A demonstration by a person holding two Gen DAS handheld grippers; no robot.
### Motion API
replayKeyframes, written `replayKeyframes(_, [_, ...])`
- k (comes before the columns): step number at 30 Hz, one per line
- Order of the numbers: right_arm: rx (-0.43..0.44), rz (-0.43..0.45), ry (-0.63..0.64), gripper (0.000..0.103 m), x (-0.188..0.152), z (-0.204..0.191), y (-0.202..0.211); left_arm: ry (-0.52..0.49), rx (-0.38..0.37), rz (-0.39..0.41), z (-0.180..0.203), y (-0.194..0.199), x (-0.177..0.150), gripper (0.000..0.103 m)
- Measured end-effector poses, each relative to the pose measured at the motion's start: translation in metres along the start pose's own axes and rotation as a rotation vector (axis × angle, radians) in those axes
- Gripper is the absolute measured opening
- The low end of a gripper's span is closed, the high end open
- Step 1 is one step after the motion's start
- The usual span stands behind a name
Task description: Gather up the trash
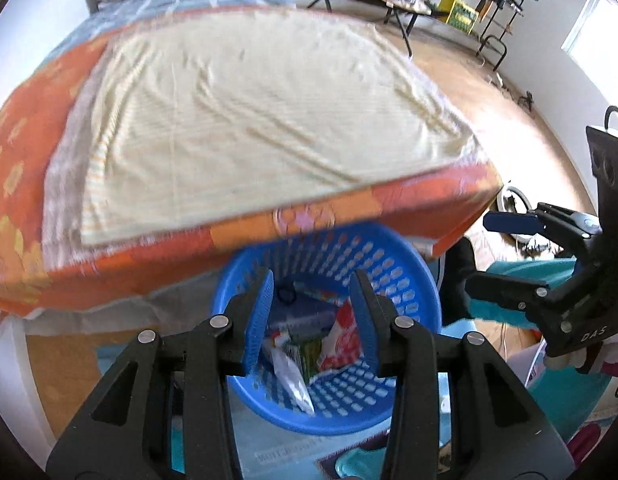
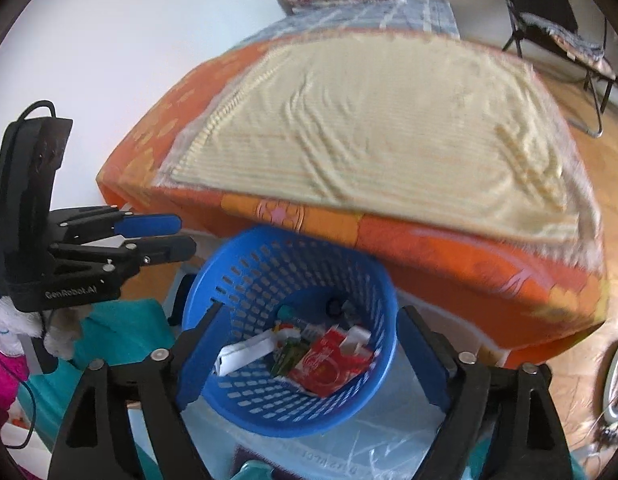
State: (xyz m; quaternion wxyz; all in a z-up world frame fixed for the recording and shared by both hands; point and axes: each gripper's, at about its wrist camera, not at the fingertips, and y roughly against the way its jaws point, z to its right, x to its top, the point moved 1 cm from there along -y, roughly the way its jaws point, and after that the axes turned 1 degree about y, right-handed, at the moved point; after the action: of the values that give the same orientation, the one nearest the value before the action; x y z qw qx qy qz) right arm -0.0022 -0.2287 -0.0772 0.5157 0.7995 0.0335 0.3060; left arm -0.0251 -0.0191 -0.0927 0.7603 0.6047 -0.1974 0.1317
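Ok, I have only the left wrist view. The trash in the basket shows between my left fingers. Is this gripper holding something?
Observer: No. The right wrist view shows the left gripper from the side, left of the blue basket in the picture. Nothing hangs from it.
Operator: And the right gripper? I see only its side.
Observer: Its own camera shows the right gripper wide open and empty, above the basket.
Operator: Do my fingers hide some trash?
Observer: Yes, a small teal round piece lies near the basket's back wall.
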Motion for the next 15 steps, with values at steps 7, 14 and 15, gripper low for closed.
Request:
replayKeyframes(7, [-0.014,0.057,0.010,0.092,0.023,0.008,0.019,-0.028,0.015,0.111,0.013,0.025,0.029,0.060])
replayKeyframes(14, [-0.045,0.109,0.029,0.092,0.051,0.018,0.034,-0.043,0.055,0.240,0.019,0.051,0.067,0.076])
replayKeyframes(15, [-0.044,0.116,0.026,0.092,0.055,0.019,0.037,-0.035,0.058,0.255,0.017,0.055,0.073,0.078])
